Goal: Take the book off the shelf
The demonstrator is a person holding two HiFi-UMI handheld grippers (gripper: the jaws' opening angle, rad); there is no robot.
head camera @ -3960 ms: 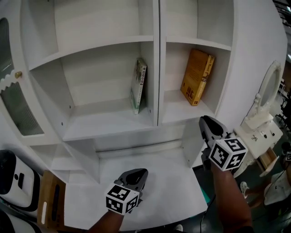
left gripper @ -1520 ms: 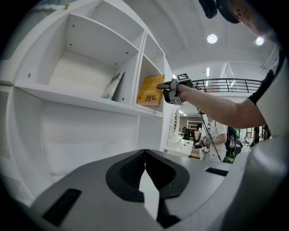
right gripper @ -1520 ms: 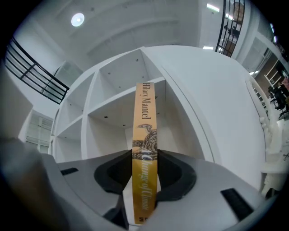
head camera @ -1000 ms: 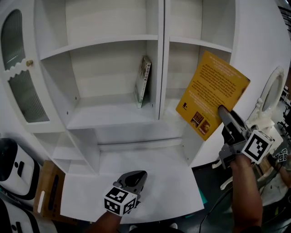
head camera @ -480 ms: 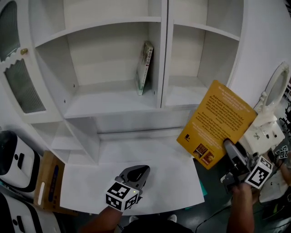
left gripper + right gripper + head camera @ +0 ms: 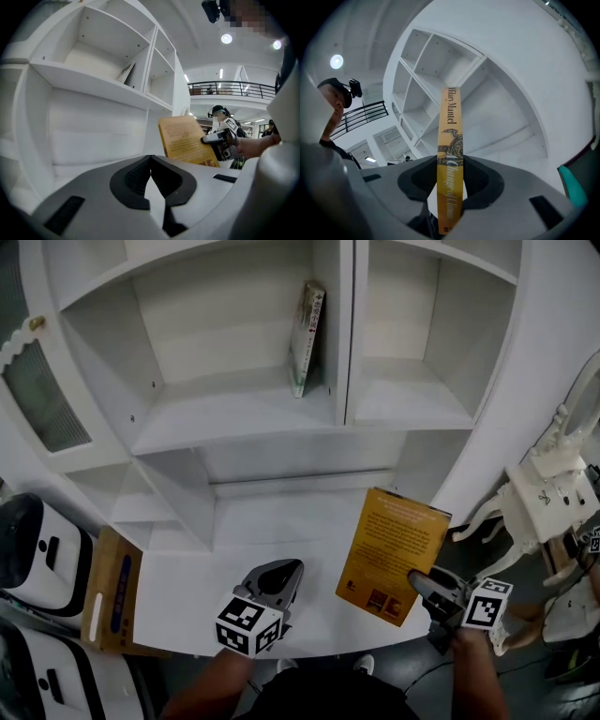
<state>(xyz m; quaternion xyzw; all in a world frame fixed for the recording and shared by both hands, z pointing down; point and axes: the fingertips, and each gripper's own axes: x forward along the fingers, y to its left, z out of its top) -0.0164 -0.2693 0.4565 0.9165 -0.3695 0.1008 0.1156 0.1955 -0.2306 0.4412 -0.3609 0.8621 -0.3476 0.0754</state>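
Right gripper (image 6: 422, 588) is clamped on the yellow-orange paperback (image 6: 392, 555). Its dark grey ribbed pads squeeze both covers at the low end of the spine (image 6: 450, 154), which has a snake drawing and lettering running down it. So the book's off the shelf, a flat matte rectangle held tilted over the front right corner of the glossy white desk (image 6: 272, 531). Left gripper (image 6: 279, 580) has its jaws pressed together on nothing, over the desk's front edge. Up in the white shelf unit (image 6: 234, 418), a thin greenish book (image 6: 307, 332) leans by the divider. A cardboard box (image 6: 111, 592) sits off to the left. Both forearms come in from the bottom, the right one out past the desk edge.
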